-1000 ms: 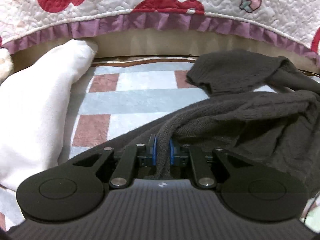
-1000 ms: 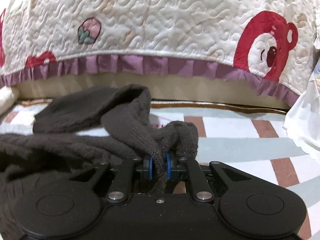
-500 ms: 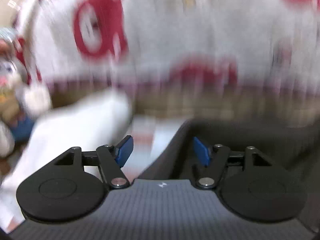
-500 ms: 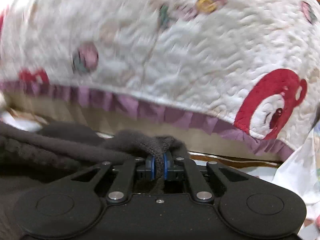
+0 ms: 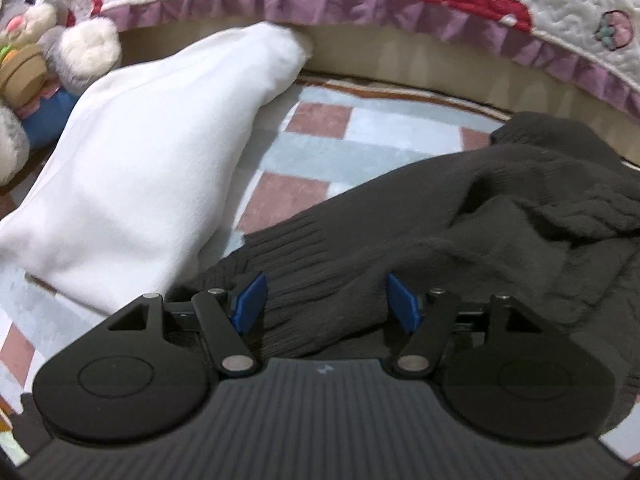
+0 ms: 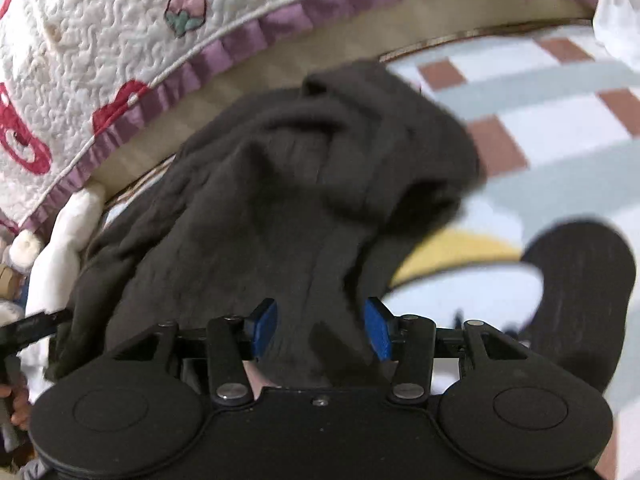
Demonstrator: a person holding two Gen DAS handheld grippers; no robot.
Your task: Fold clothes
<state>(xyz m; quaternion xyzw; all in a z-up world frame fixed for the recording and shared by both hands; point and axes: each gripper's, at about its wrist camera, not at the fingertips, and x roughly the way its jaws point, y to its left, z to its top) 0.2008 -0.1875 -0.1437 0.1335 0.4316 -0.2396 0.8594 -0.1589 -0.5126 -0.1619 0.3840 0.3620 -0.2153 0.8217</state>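
The dark knit sweater lies bunched on the checked rug, just below the quilt's purple frill and beside a white pillow. Judging by its rumpled heap, the folding is only partly done; flattening and further folds seem left. The left hand-held gripper has just spread its jaws, the ribbed hem loose between them. The right hand-held gripper has likewise just opened, knit lying unpinched between its pads.
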